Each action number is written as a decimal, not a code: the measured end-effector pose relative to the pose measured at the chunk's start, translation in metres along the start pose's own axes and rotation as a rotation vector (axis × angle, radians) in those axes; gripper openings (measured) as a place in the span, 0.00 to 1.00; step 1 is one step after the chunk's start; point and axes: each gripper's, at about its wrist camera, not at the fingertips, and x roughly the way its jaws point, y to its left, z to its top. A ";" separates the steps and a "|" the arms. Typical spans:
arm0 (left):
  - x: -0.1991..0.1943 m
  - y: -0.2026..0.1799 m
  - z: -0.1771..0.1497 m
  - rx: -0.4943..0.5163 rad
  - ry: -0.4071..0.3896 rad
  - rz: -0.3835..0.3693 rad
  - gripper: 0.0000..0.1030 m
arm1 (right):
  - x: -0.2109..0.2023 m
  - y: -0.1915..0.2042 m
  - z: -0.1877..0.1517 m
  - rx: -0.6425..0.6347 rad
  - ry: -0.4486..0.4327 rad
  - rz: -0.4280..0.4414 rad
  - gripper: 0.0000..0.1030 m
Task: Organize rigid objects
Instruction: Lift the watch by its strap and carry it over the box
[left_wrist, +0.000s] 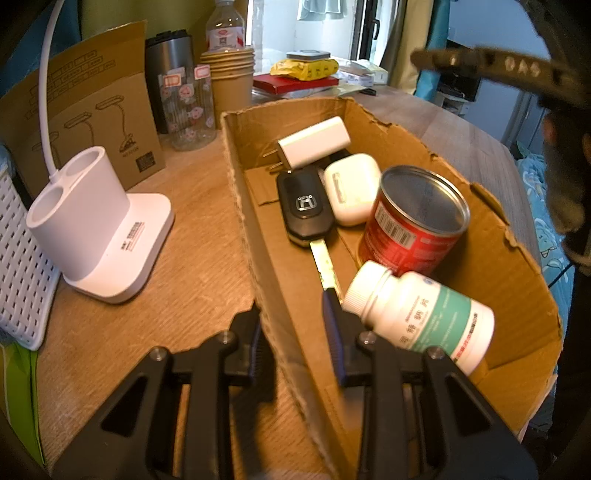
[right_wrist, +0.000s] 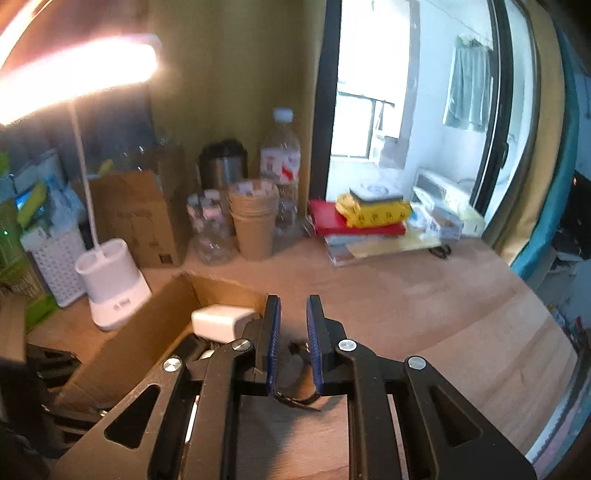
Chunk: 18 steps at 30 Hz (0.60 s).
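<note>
In the left wrist view a torn cardboard box (left_wrist: 491, 236) holds a white charger (left_wrist: 314, 142), a black car key (left_wrist: 304, 206), a white earbud case (left_wrist: 352, 188), a red tin can (left_wrist: 413, 221) and a white pill bottle (left_wrist: 421, 315) lying on its side. My left gripper (left_wrist: 295, 310) is open and straddles the box's near left wall. In the right wrist view my right gripper (right_wrist: 293, 325) is narrowly parted and holds a dark watch-like strap (right_wrist: 295, 397) between its pads, above the table beside the box (right_wrist: 147, 332). The charger (right_wrist: 218, 321) shows there.
A white lamp base (left_wrist: 99, 225) and a white basket (left_wrist: 22, 266) stand left of the box. Behind are a cardboard package (left_wrist: 92, 110), a steel tumbler (left_wrist: 170, 62), a clear bottle (left_wrist: 188, 107), stacked paper cups (left_wrist: 232, 81) and books with a yellow packet (right_wrist: 373, 210).
</note>
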 end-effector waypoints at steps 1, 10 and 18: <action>0.000 0.000 0.000 0.000 0.000 0.000 0.29 | 0.007 -0.004 -0.004 0.010 0.025 0.007 0.15; 0.000 0.000 0.000 0.000 0.000 0.000 0.29 | 0.062 -0.037 -0.035 0.096 0.167 -0.013 0.24; 0.000 0.000 0.000 0.000 0.000 0.000 0.29 | 0.083 -0.034 -0.043 0.060 0.210 0.022 0.37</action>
